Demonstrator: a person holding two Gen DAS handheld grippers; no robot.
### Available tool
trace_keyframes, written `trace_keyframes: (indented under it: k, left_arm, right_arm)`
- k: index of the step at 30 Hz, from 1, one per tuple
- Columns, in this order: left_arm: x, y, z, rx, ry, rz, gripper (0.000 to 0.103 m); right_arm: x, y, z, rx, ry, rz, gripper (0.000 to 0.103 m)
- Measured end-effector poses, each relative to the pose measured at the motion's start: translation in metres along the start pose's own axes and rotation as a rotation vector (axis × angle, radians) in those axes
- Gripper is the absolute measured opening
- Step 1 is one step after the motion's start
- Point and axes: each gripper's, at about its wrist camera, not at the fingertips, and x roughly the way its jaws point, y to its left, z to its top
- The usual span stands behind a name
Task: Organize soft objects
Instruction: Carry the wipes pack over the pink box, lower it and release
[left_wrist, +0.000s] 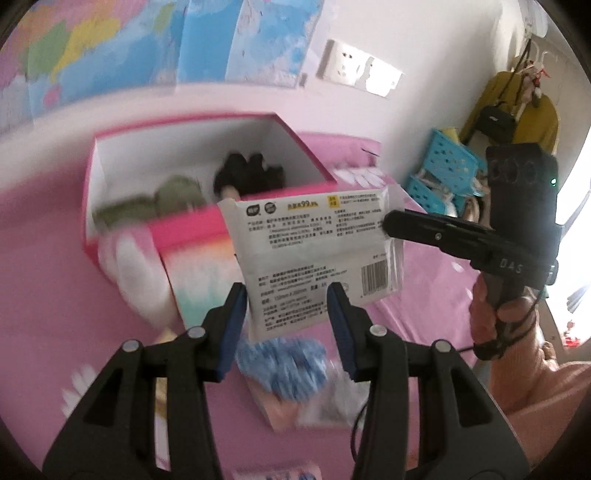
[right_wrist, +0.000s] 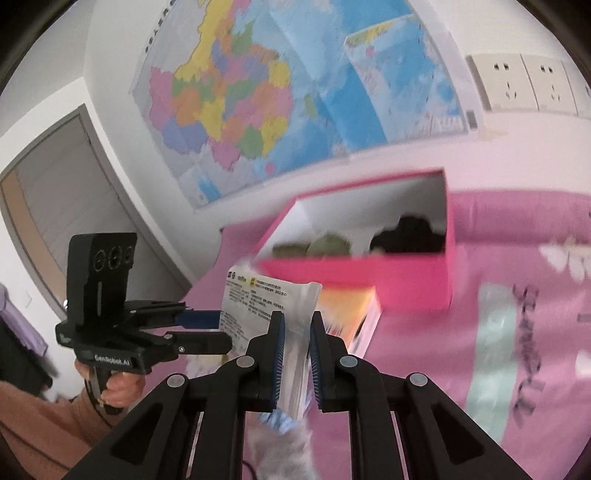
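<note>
Grippers first: we clamp our left gripper (left_wrist: 286, 317) on the lower edge of the white wipes packet (left_wrist: 314, 254), and our right gripper (right_wrist: 297, 339) pinches its sealed end, so the packet hangs in the air between both, above the pink bed cover (left_wrist: 55, 314). Below it lies a fluffy blue item (left_wrist: 282, 363), blurred. Just beyond stands the open pink box (left_wrist: 184, 230), with a green soft thing (left_wrist: 177, 197) and a black one (left_wrist: 249, 171) inside. Behind hangs a wall map (right_wrist: 229, 103).
</note>
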Motion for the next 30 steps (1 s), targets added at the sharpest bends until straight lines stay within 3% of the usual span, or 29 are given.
trace_keyframes:
  k: [7, 19, 26, 28, 30]
  left_arm:
    - [0.025, 0.009, 0.041, 0.008, -0.012, 0.07, 0.047]
    - [0.064, 0.026, 0.077, -0.056, 0.017, 0.116, 0.047]
    - [0.082, 0.028, 0.085, -0.078, 0.053, 0.14, 0.047]
    - [0.085, 0.026, 0.086, -0.071, 0.055, 0.157, 0.047]
    - [0.084, 0.024, 0.087, -0.067, 0.048, 0.151, 0.047]
  right_arm:
    - [0.02, -0.029, 0.043, 0.007, -0.025, -0.032, 0.012]
    - [0.057, -0.075, 0.079, 0.083, -0.021, -0.073, 0.013]
    - [0.084, -0.095, 0.084, 0.121, 0.025, -0.147, 0.013]
    - [0.087, -0.09, 0.083, 0.086, 0.032, -0.219, 0.021]
    - [0.086, -0.088, 0.082, 0.082, 0.03, -0.232, 0.023]
